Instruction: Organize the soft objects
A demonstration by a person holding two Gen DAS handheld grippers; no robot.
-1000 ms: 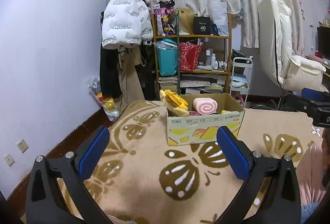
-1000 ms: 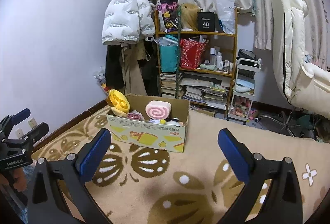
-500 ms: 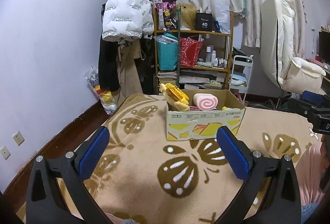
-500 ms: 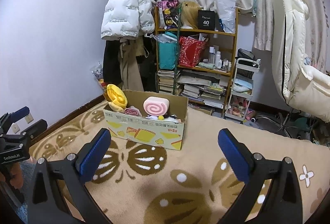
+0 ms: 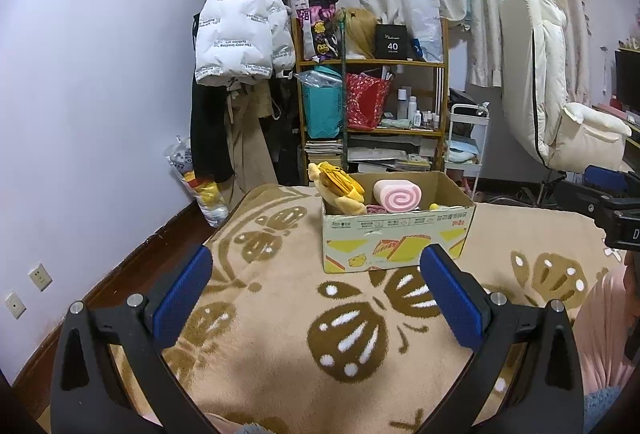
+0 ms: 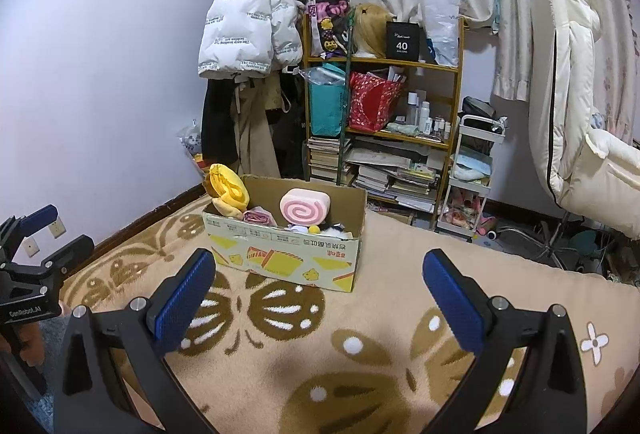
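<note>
The left gripper [image 5: 318, 276] is held low above the fuzzy beige carpet [image 5: 280, 334], its ribbed blue pads [image 5: 182, 296] wide apart and holding nothing. Ahead stands an open cardboard box [image 5: 394, 238] with a yellow plush toy [image 5: 340, 188] at its left end and a pink swirl cushion [image 5: 396, 196] beside it. The right gripper [image 6: 320, 284] is level too, fingers spread, empty.

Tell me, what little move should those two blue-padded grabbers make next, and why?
Probably move both forward toward the cardboard box on the patterned beige blanket. The left gripper and right gripper are open, empty and short of it, while the pink swirl-roll plush and yellow plush toy sit inside.
</note>
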